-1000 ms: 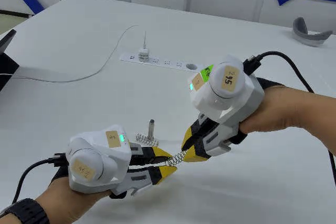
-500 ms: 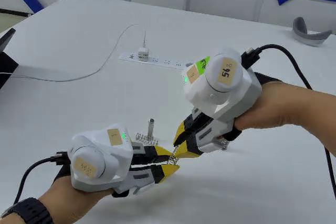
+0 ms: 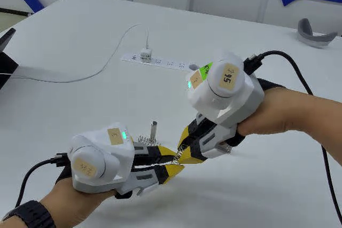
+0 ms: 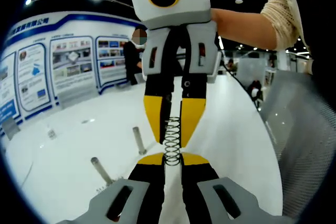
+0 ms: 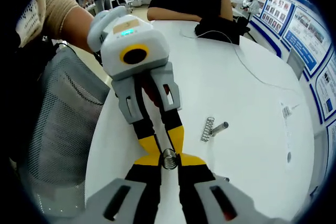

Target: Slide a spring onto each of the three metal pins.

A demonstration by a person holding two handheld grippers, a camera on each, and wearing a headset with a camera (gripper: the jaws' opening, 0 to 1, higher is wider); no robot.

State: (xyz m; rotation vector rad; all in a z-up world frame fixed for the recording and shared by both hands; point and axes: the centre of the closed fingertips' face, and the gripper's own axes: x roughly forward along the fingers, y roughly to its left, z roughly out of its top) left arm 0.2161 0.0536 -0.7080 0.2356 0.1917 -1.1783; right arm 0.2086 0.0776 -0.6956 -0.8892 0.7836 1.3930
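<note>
No spring looks seated yet: the left claw (image 4: 172, 160) and right claw (image 5: 168, 160) each pinch narrow on one end of a spring (image 4: 172, 139) over the bench (image 3: 80, 52), while one pin (image 4: 139, 140) and another pin (image 4: 101, 170) stand bare, a loose spring (image 5: 208, 128) beside one.

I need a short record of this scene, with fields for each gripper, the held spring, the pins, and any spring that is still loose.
left gripper: shut on one end of the spring
right gripper: shut on the other end of it
spring: held between both grippers, off the table, on no pin
metal pins: two stand upright, both bare
loose spring: lies on the table beside a pin
</note>
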